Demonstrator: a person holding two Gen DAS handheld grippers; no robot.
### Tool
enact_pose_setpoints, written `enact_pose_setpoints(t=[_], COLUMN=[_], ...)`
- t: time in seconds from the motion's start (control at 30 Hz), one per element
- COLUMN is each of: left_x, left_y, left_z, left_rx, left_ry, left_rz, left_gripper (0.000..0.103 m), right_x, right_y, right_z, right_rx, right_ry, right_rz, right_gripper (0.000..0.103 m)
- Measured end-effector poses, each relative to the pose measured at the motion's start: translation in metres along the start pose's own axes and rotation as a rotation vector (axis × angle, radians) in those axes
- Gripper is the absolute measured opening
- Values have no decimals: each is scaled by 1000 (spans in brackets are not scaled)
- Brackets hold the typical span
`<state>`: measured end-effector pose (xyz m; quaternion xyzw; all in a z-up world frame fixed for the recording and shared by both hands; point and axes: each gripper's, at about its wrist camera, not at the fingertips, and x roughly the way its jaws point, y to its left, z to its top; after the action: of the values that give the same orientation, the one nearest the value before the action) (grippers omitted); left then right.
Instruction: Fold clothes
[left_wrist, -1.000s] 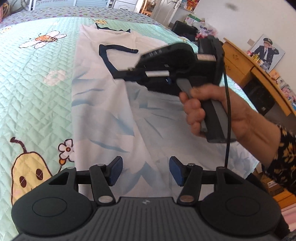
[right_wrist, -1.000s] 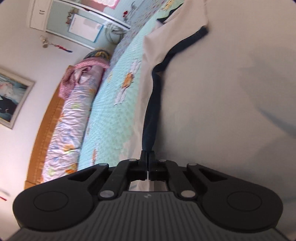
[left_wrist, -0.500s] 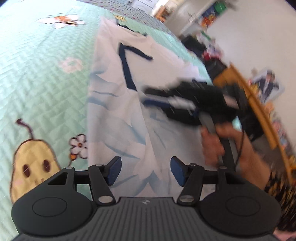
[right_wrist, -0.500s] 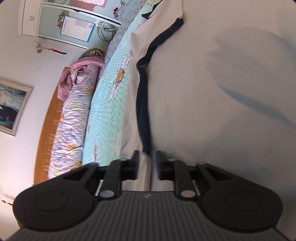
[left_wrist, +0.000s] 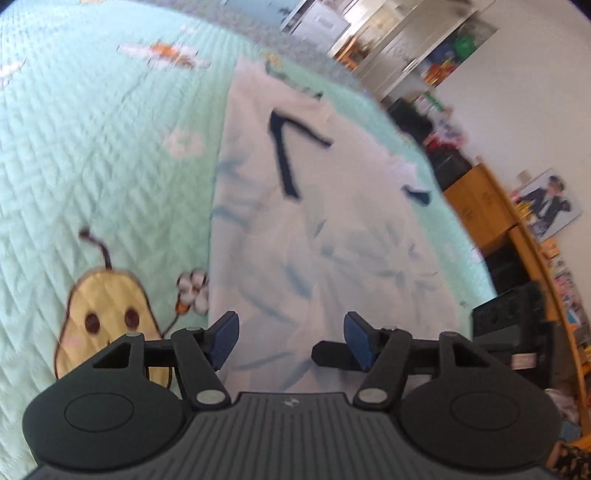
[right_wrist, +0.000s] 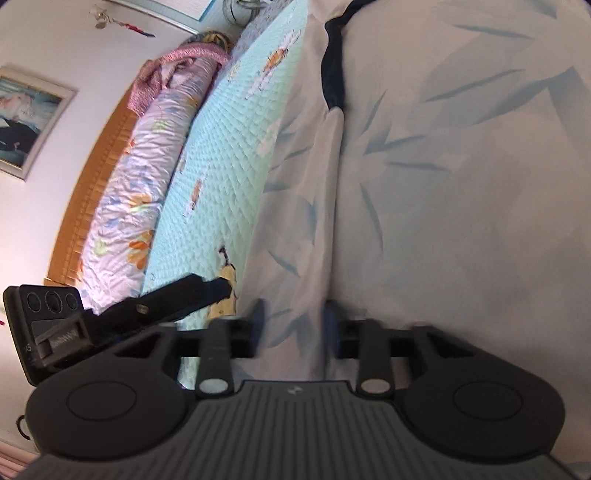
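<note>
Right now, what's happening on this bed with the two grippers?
A person is folding a pale leaf-print shirt spread on a green quilt. One side has been folded in, so its navy trim lies on top. Neither gripper holds cloth. The left gripper hangs over the shirt's near end with its jaws opening and nothing between them. The right gripper is low over the shirt beside the left one, its jaws apart but closing, blurred, with no fabric pinched.

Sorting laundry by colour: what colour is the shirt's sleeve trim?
Dark navy trim on the pale leaf-print shirt, clearest in the left wrist view.
</note>
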<state>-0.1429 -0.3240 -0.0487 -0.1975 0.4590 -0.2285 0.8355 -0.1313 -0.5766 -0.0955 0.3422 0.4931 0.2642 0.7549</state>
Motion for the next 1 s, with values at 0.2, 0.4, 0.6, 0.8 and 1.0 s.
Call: enact_pose_setpoints(t=[0.2, 0.4, 0.6, 0.8, 1.0], left_x=[13, 20, 12, 2, 12], left_y=[-19, -19, -18, -24, -38], left_z=[-13, -19, -14, -13, -23], left_rx=[100, 153, 124, 146, 234], left_ry=[47, 68, 64, 66, 115], left_rz=[5, 39, 47, 58, 91], left_gripper=[65, 66, 66, 66, 66], right_x=[-15, -16, -34, -53, -44], right_y=[-8, -31, -32, -24, -10], right_z=[-9, -13, -9, -25, -33], right_rx=[28, 107, 115, 59, -63], right_ry=[-44, -48, -38, 8, 11], right_rz=[-9, 49, 83, 72, 1], right_gripper=[1, 2, 13, 30, 17])
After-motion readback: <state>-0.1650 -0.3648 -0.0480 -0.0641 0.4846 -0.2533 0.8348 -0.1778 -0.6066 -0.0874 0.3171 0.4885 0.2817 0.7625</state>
